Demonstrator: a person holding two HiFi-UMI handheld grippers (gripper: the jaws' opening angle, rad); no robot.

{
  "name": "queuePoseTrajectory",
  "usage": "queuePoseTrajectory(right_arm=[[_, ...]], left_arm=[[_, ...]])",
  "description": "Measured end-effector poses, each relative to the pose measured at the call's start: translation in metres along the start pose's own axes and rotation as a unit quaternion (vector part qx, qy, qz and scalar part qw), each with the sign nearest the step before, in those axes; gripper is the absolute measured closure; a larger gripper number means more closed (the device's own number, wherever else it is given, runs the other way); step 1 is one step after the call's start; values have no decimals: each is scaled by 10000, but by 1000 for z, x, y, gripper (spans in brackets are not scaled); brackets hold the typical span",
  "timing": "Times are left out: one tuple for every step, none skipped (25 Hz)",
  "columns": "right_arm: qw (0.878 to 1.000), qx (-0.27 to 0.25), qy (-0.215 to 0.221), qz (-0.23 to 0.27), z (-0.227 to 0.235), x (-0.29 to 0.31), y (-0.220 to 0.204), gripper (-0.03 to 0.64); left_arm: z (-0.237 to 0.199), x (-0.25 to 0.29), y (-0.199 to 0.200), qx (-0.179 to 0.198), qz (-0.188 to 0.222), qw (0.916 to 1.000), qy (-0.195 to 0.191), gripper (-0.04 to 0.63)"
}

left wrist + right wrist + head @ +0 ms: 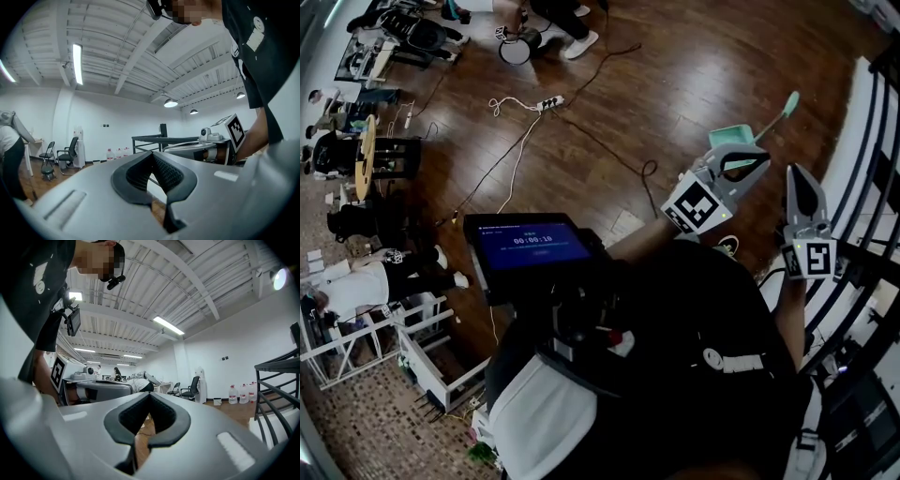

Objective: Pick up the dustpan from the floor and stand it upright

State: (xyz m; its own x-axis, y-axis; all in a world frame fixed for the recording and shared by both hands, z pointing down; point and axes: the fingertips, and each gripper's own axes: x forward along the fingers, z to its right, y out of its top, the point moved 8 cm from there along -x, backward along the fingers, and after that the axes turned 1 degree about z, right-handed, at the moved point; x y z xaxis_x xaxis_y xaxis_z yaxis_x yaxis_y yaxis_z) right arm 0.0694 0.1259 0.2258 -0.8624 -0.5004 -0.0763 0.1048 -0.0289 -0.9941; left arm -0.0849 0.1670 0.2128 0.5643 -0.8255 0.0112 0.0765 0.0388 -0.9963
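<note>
Dustpan (pixel 729 137) is mint green and lies flat on the wooden floor (pixel 675 75), in the upper right of the head view, close to the white railing (pixel 862 141). Its long axis runs diagonally: pan end lower-left, thin handle (pixel 776 116) pointing up and to the right, ending in a wider grip. Left gripper (pixel 764 157) is clenched, tips meeting, nothing between them (same in the left gripper view (pixel 152 154), pads touch at the tip). In the head view its tips sit just below the pan and overlap its lower edge; whether they touch can't be told from that angle. Right gripper (pixel 795 171) is to the right of the dustpan, below the handle's end and apart from it, pointing up the picture. Its jaws are together too and hold nothing, as seen in the right gripper view (pixel 150 394). Both grippers are out in front of the person, side by side, left one nearer the pan. Power strip (pixel 548 103) with cables is further left on the floor, well apart from the dustpan. A screen (pixel 530 246) hangs at the person's chest.
</note>
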Motion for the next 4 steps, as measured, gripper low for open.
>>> queuePoseTrajectory(right_arm=[[10000,-1,5,3,0,-1,1,615],[10000,0,6,-1,0,-2,2,615],[10000,2,5,-8,0,-3,3,615],[10000,4,4,-17,0,-4,3,615]], left_arm=[[0,0,1,-1,9,10000,8,577],[1,1,2,-6,19,10000,17,577],[2,1,4,-12,30,10000,27,577],[3,1,5,-18,39,10000,37,577]])
